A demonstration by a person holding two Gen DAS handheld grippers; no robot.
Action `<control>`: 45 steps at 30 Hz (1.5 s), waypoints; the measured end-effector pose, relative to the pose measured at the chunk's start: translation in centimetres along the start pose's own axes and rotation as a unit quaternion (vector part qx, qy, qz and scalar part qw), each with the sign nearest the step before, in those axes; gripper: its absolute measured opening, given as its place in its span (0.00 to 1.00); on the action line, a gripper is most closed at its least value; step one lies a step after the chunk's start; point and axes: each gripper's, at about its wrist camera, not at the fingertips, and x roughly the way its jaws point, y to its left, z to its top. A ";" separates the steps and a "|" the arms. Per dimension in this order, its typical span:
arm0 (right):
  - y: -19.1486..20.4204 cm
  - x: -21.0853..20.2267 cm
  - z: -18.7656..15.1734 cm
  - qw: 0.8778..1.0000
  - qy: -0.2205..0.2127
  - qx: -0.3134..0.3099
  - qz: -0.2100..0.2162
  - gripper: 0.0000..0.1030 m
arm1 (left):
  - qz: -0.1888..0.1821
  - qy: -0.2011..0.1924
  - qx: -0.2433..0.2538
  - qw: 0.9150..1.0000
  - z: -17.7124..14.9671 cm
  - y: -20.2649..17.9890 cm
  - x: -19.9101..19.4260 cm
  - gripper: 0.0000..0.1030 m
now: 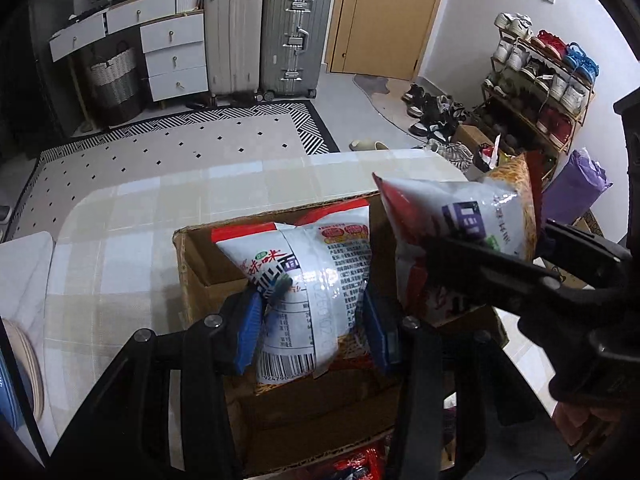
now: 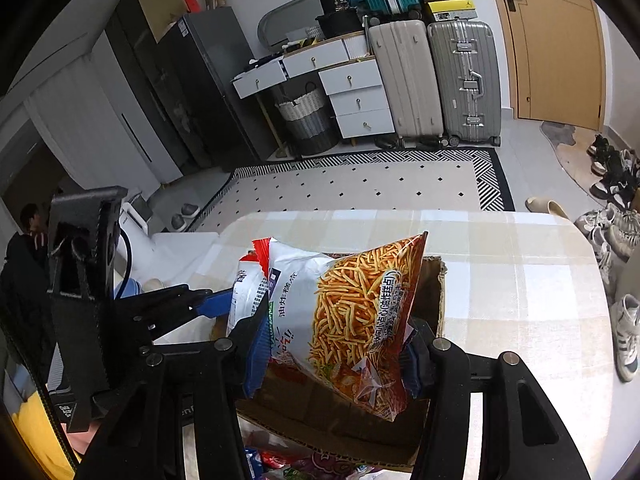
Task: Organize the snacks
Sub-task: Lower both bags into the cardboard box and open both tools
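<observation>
An open cardboard box (image 1: 192, 264) stands on the checked table; it also shows in the right wrist view (image 2: 434, 296). My left gripper (image 1: 312, 320) is shut on a white and red snack bag (image 1: 312, 280), back side up, held over the box opening. My right gripper (image 2: 336, 348) is shut on a second snack bag (image 2: 352, 312) printed with orange fried sticks, held upright above the box's right side. That bag (image 1: 472, 220) and the right gripper's black fingers (image 1: 492, 276) show at the right of the left wrist view. The left gripper (image 2: 208, 304) shows at the left of the right wrist view.
More wrapped snacks (image 2: 304, 464) lie near the table's front edge below the box. A checked tablecloth (image 2: 520, 280) covers the table. Beyond it are a patterned rug (image 2: 360, 184), two suitcases (image 1: 264, 36), a drawer unit (image 1: 172, 56) and a shoe rack (image 1: 544, 76).
</observation>
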 end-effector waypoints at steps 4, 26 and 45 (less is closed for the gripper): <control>0.2 0.3 -0.8 1.000 0.005 -0.005 -0.001 0.52 | 0.002 0.009 -0.002 1.000 -0.6 0.4 0.8 0.41; 0.2 2.5 -0.8 0.999 0.033 0.015 -0.001 0.53 | 0.042 0.007 0.012 0.999 -2.8 1.8 -1.2 0.77; 2.1 1.6 -1.4 0.999 0.035 -0.013 -0.012 0.66 | 0.071 -0.007 0.023 0.997 -4.5 1.0 -5.4 0.77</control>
